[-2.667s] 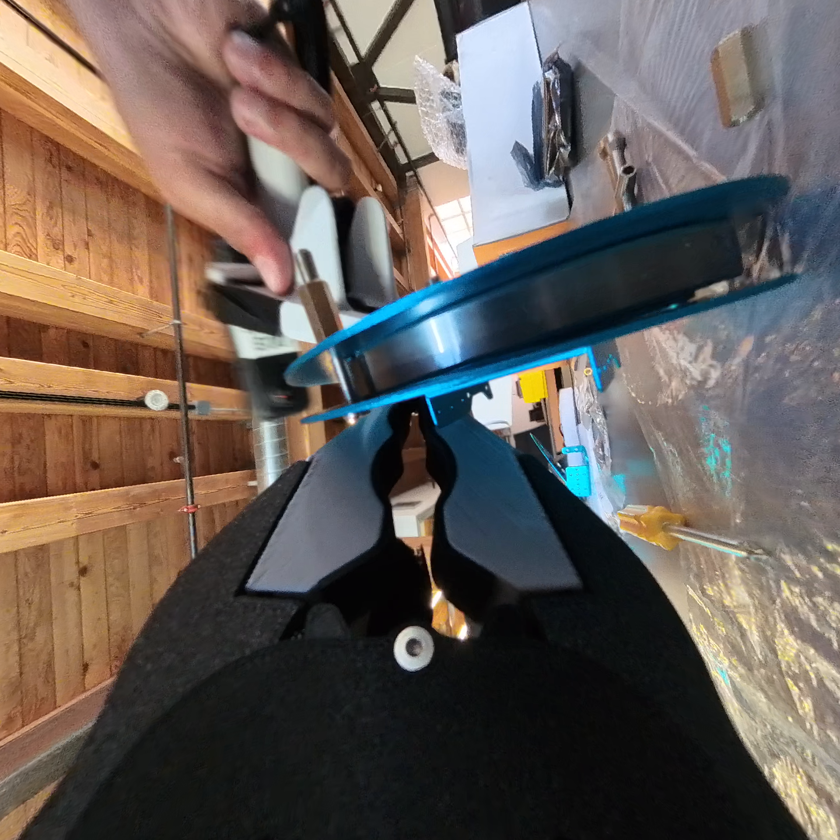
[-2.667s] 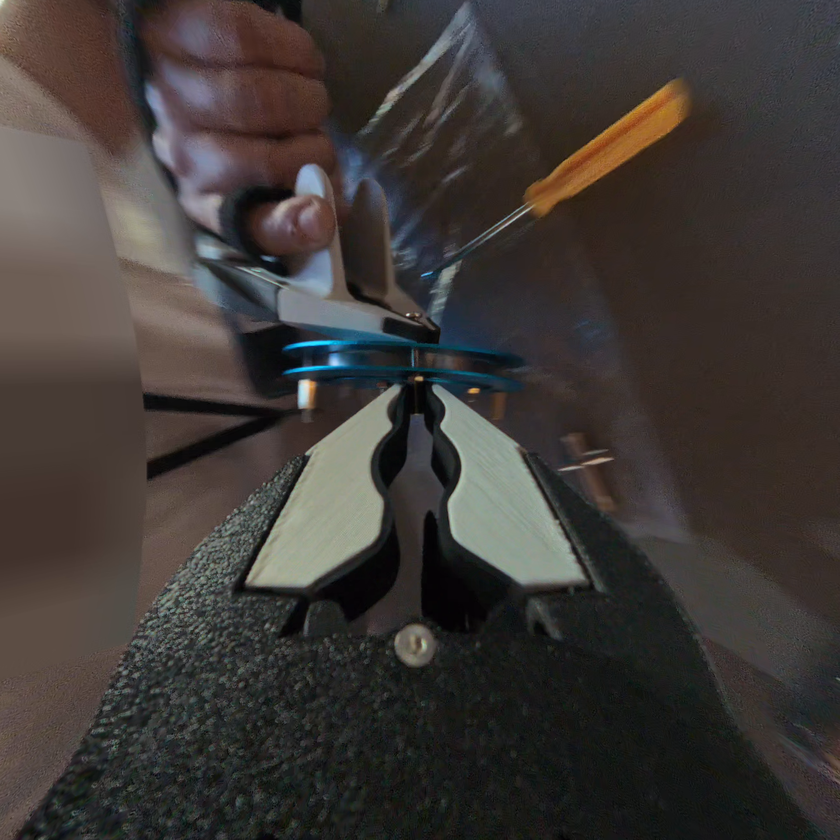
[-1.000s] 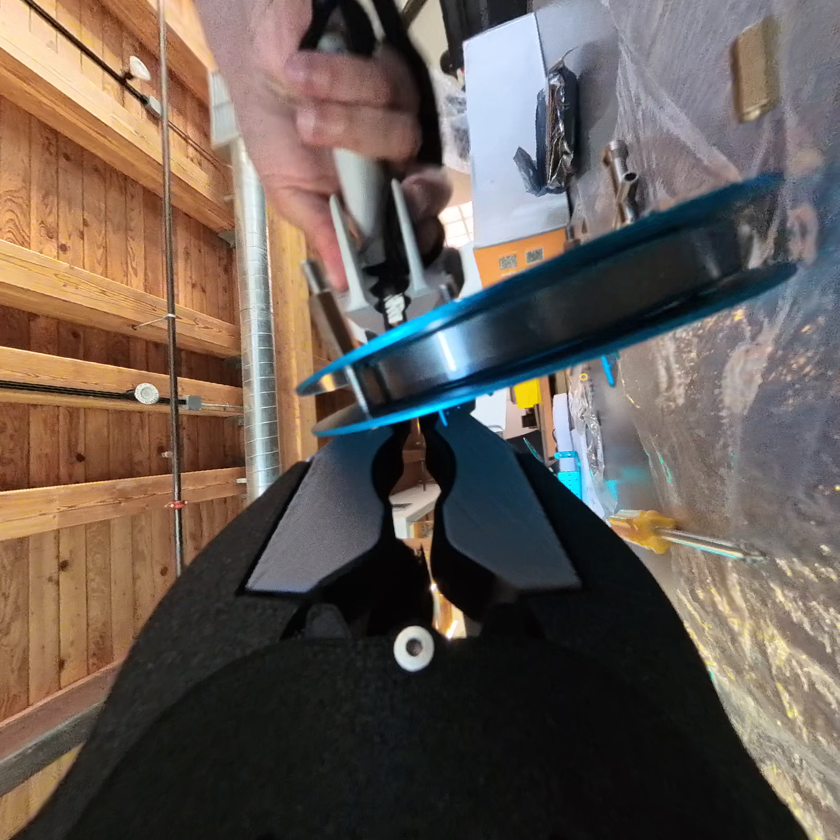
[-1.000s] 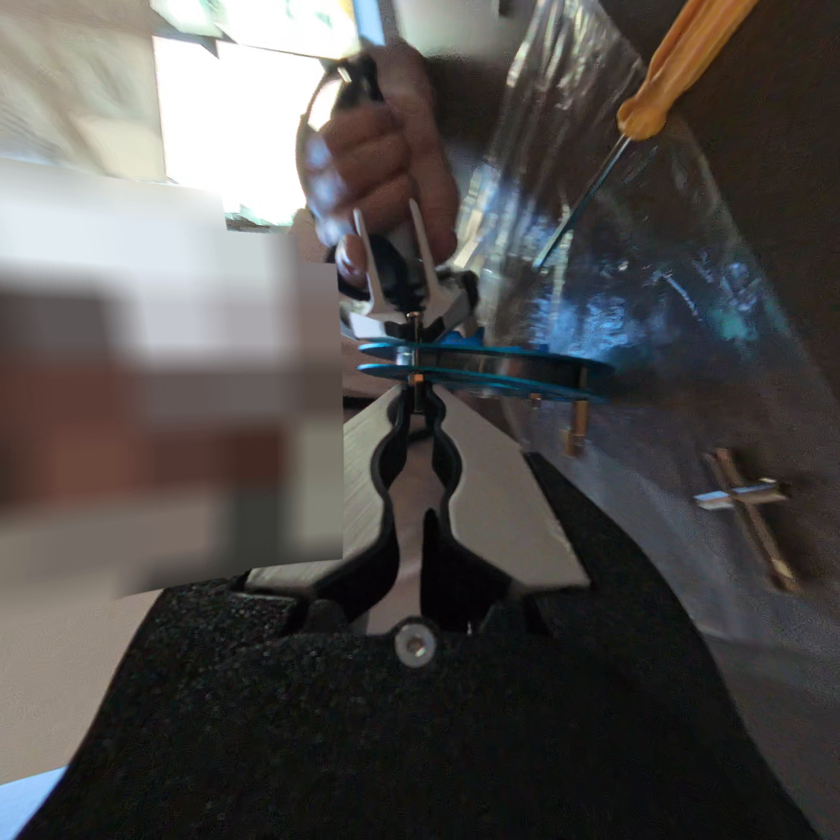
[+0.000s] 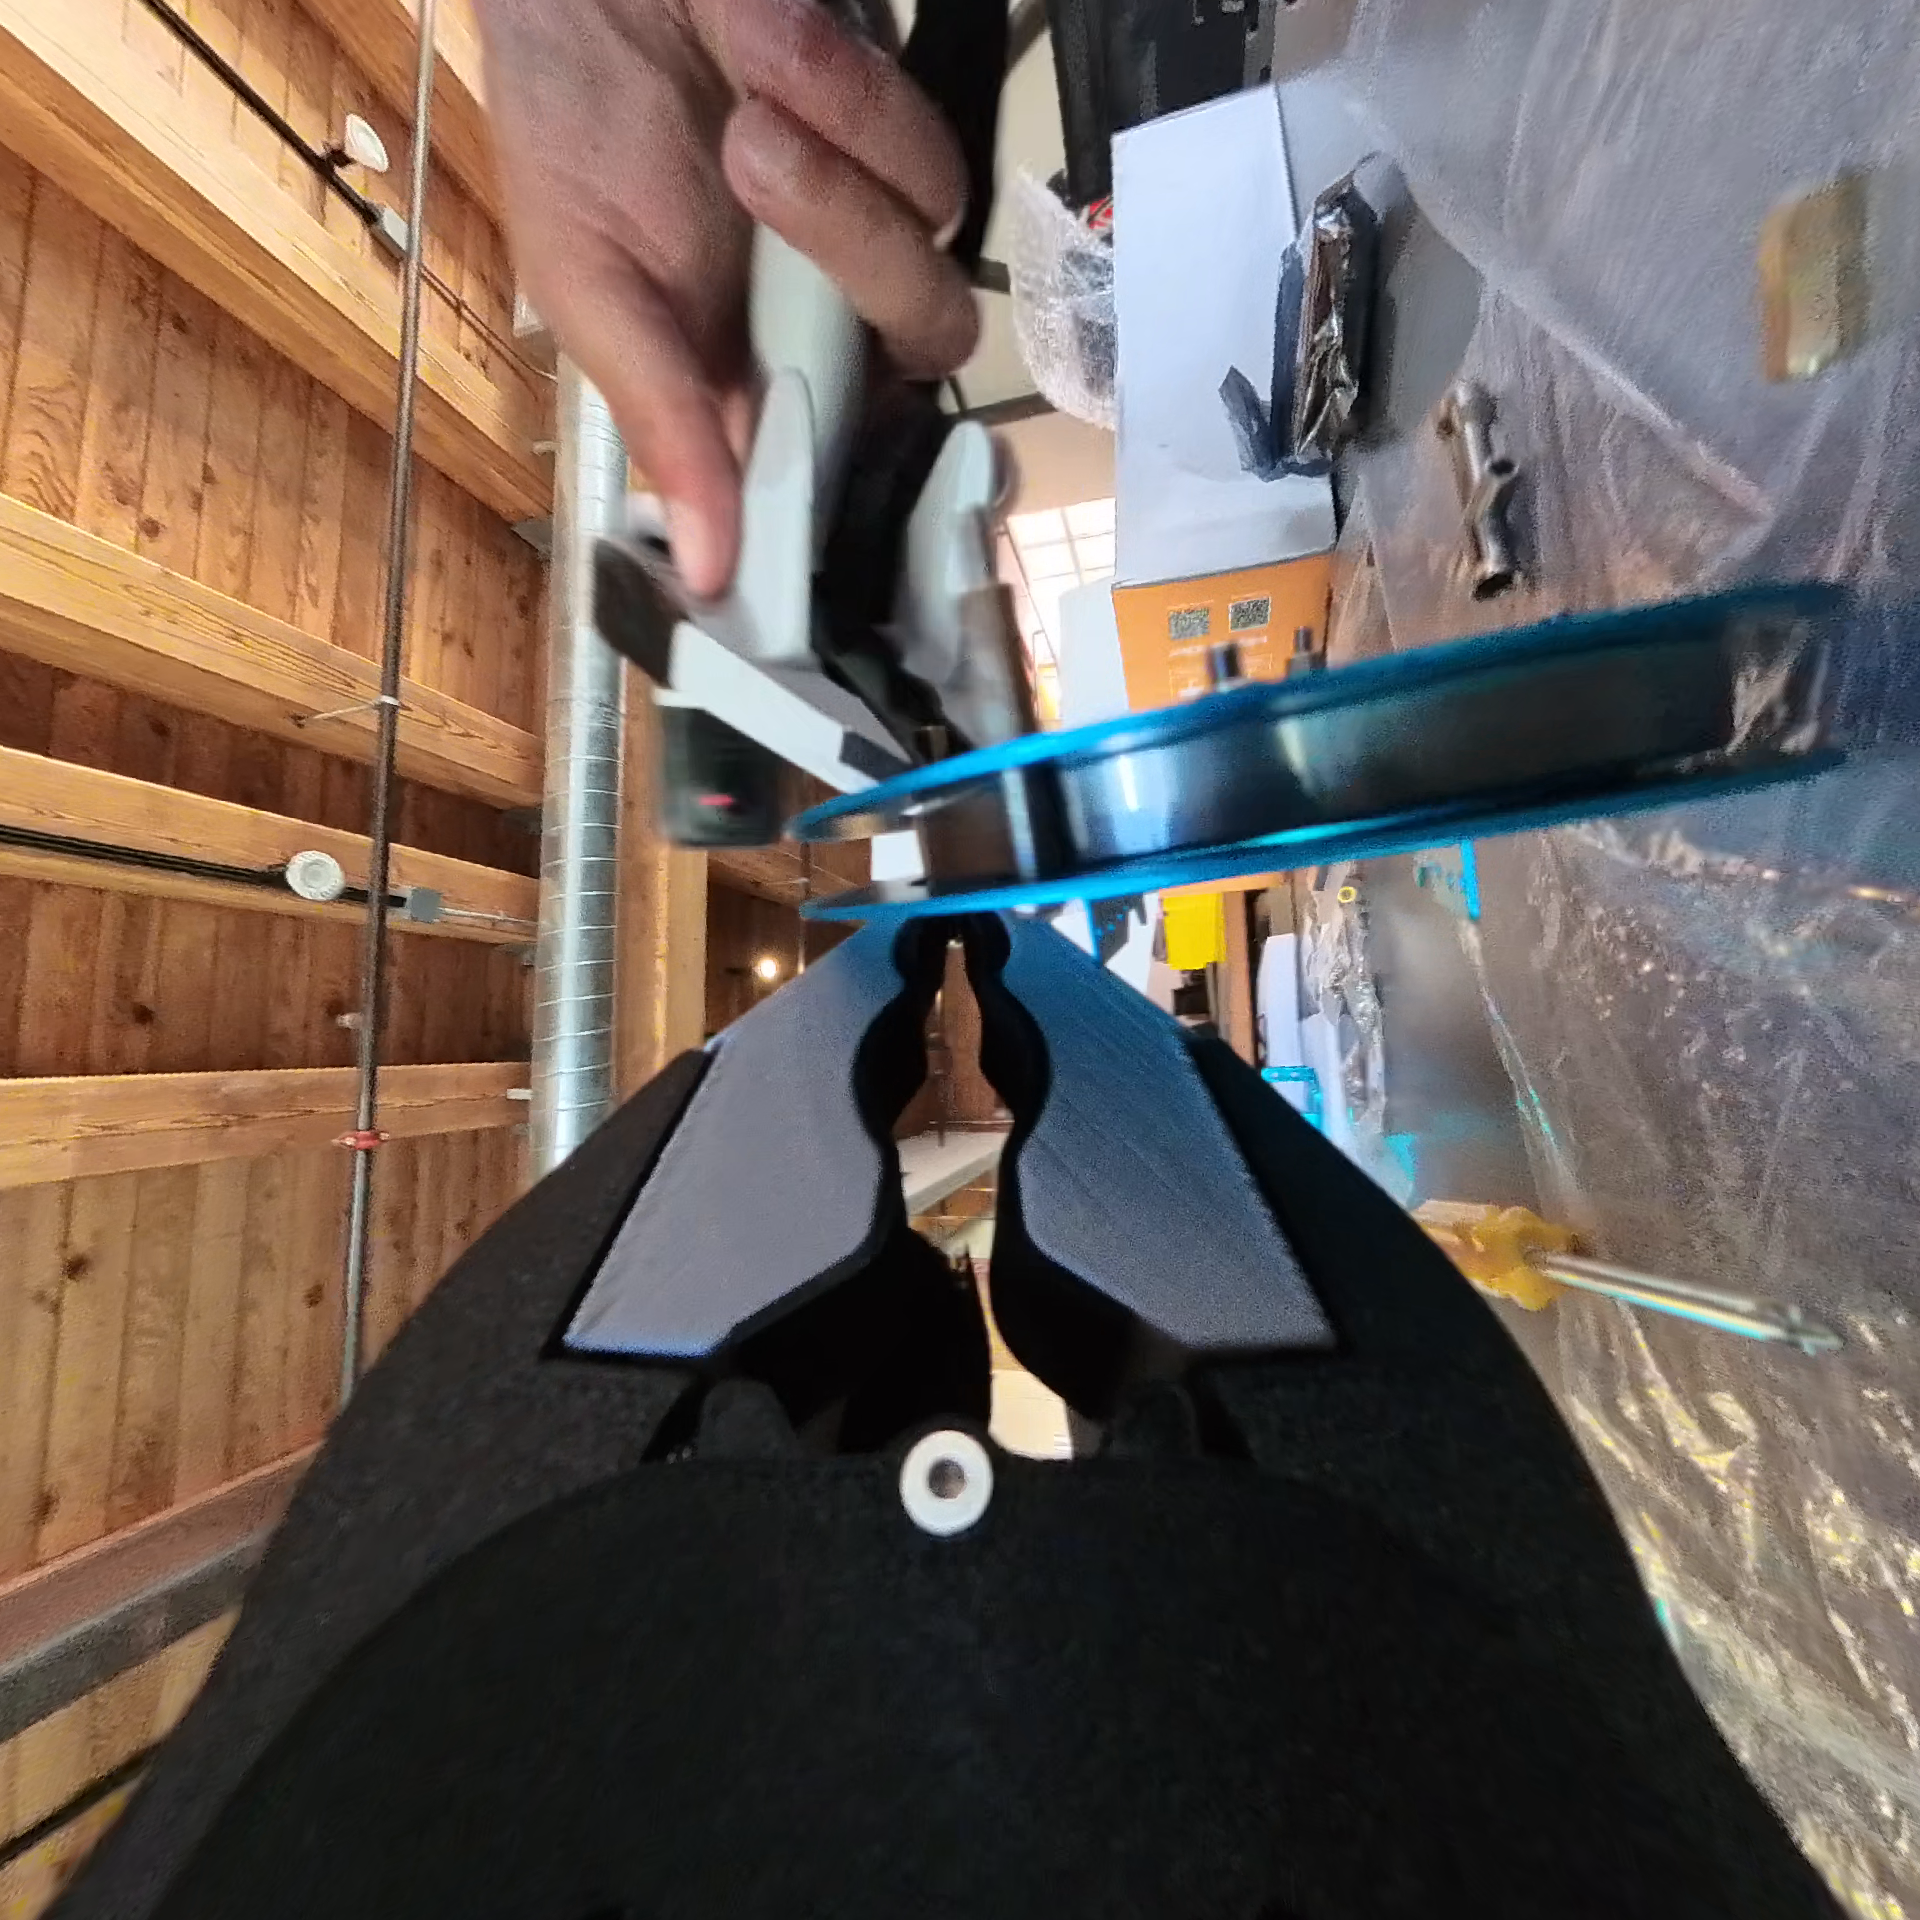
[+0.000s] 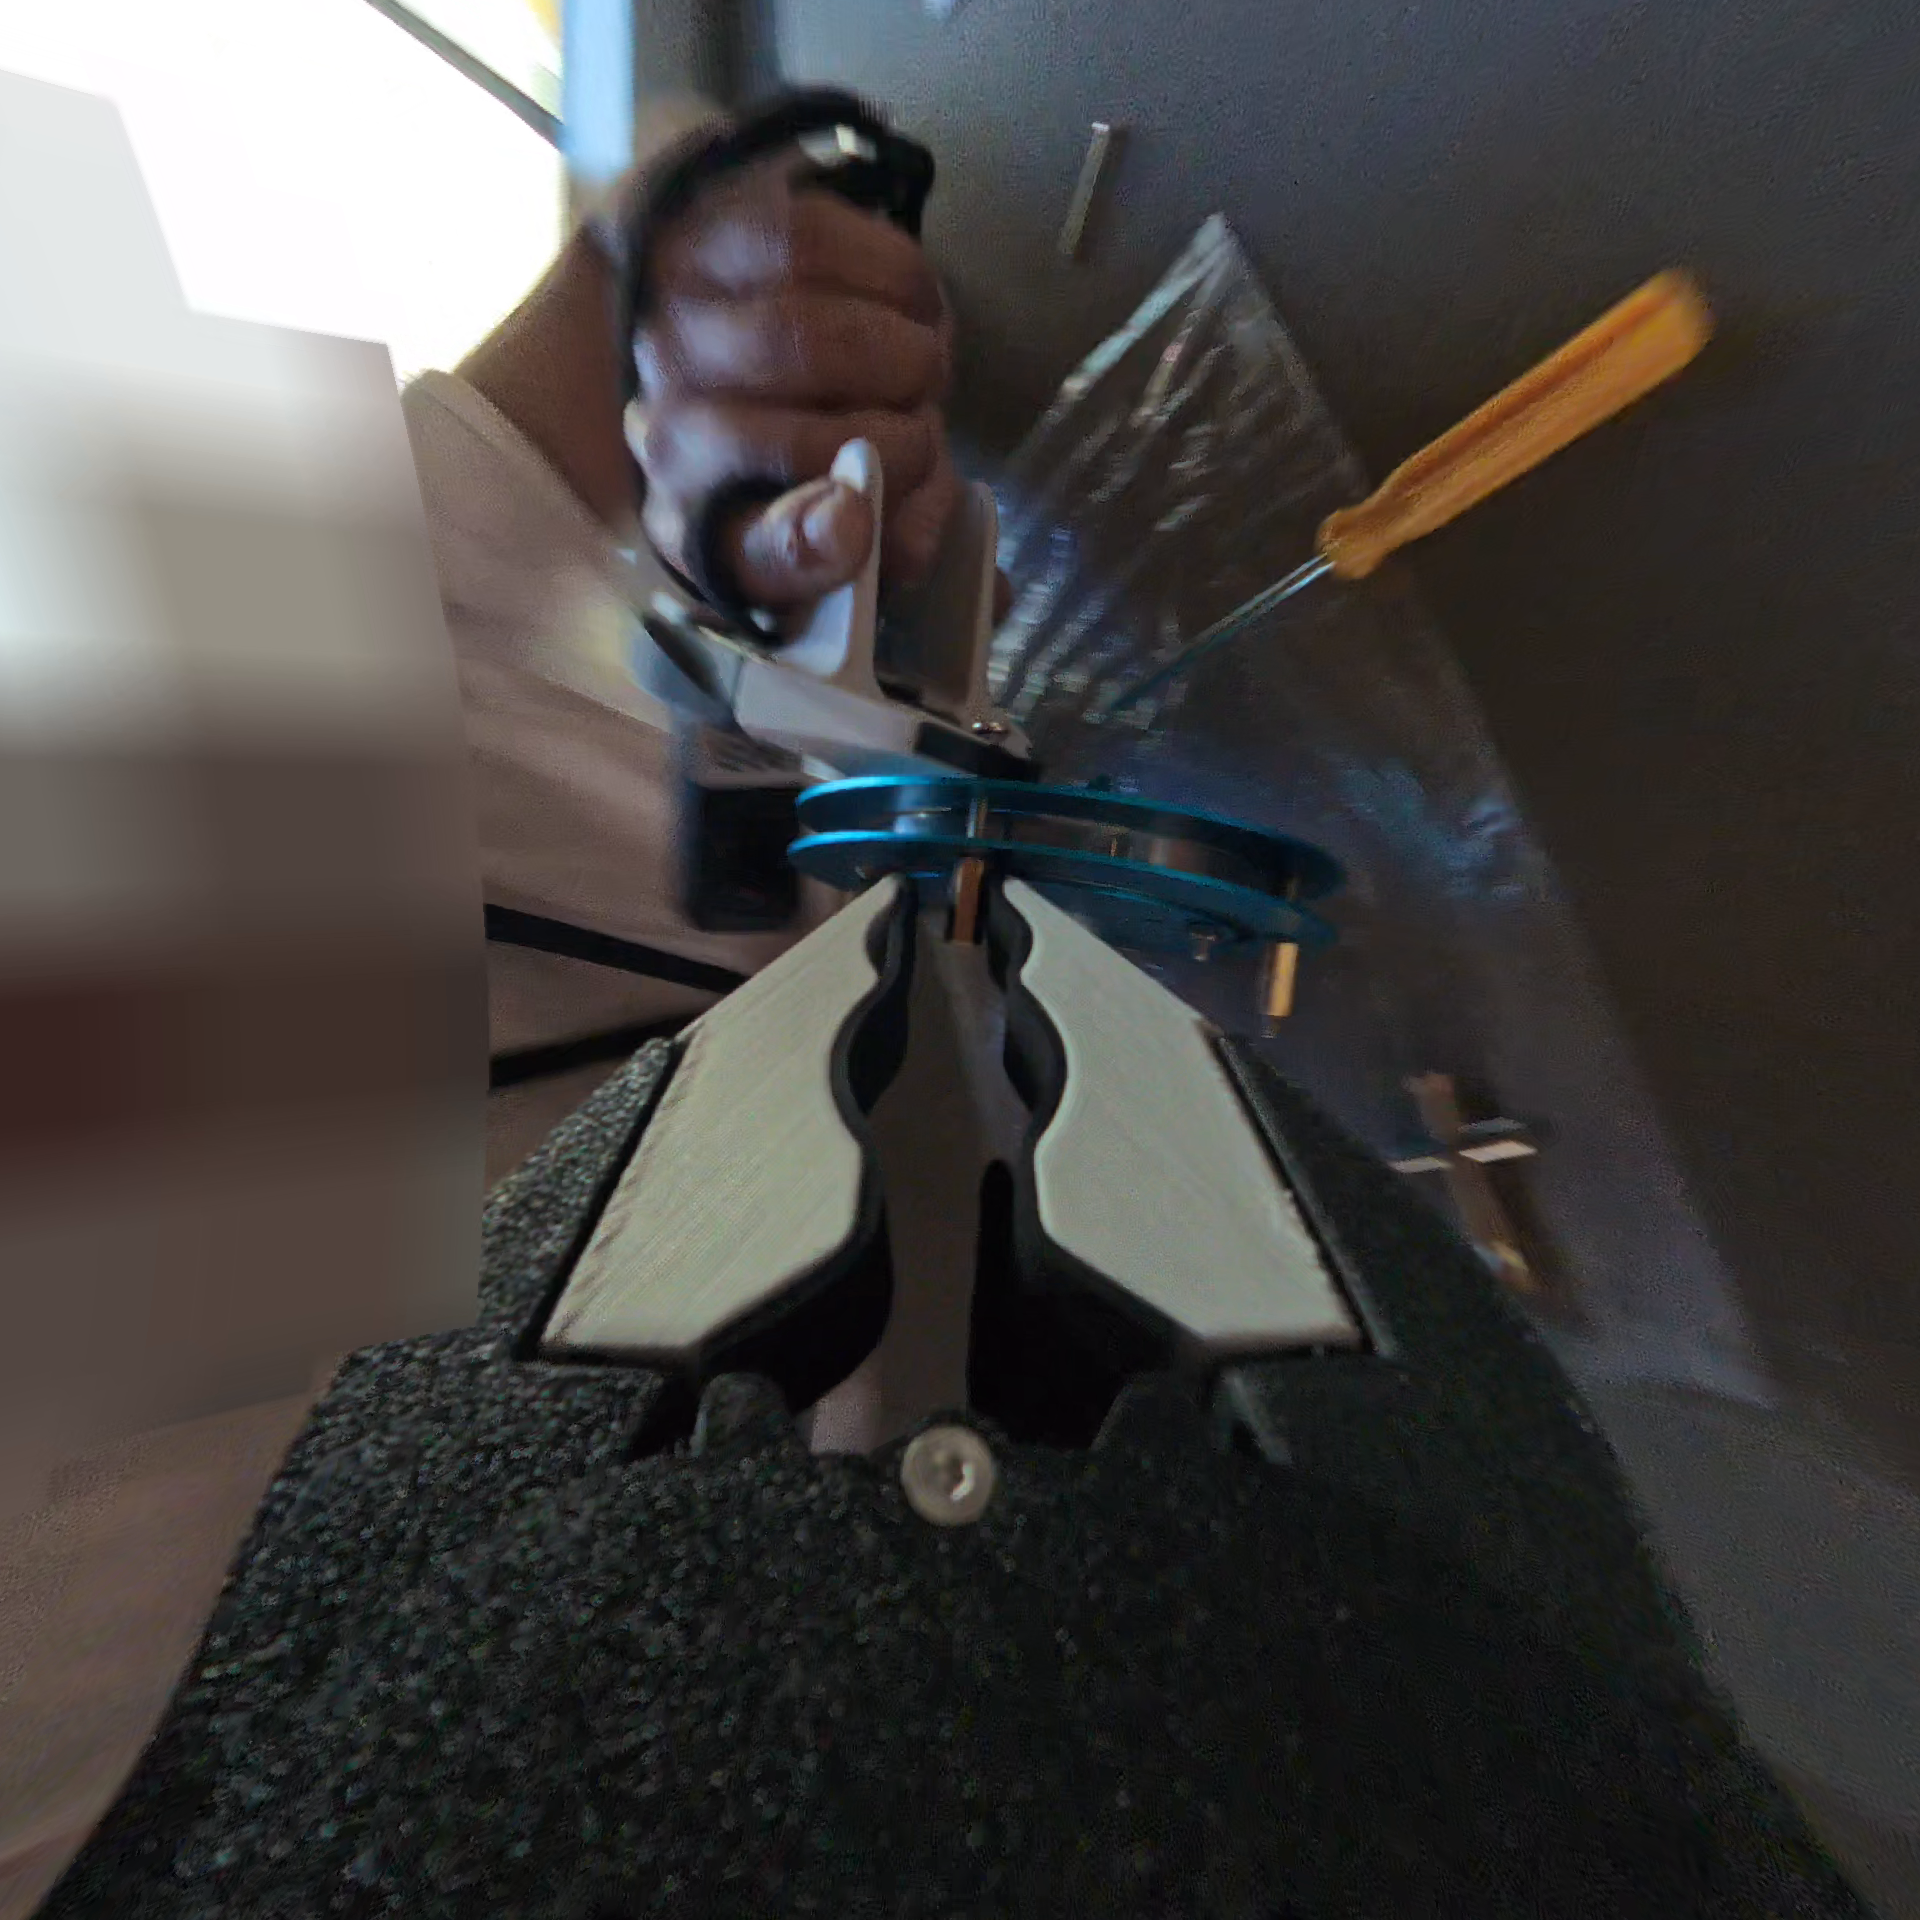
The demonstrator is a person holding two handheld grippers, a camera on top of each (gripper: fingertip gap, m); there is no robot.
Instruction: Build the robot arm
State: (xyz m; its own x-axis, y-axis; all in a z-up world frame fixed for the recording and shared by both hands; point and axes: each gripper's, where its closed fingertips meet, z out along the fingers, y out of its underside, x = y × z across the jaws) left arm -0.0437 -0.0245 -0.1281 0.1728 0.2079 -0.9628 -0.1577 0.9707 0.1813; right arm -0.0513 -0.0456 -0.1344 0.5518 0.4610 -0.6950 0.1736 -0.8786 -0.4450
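A blue disc assembly (image 5: 1351, 748), two blue plates around a dark metal ring, is held in the air between both grippers. My left gripper (image 5: 951, 925) is shut on a small post at the assembly's near edge, under the lower plate. My right gripper (image 6: 961, 914) is shut on a brass standoff (image 6: 964, 902) that sticks out of the assembly (image 6: 1091, 842). Each view shows the other gripper on the far side of the plates, in the left wrist view (image 5: 831, 582) and the right wrist view (image 6: 883, 665), each held by a hand (image 6: 800, 416). The right wrist view is blurred.
A yellow-handled screwdriver (image 5: 1496, 1262) (image 6: 1507, 416) and a cross-shaped metal wrench (image 5: 1486, 488) (image 6: 1465, 1153) lie on a clear plastic sheet (image 5: 1714, 1039) over a dark table. A white and orange box (image 5: 1216, 416) stands at the far end. A wooden wall (image 5: 208, 727) is beyond.
Both grippers stay shut on the assembly. The right gripper and its hand have turned about the standoff, and the assembly now sits more level in the left wrist view.
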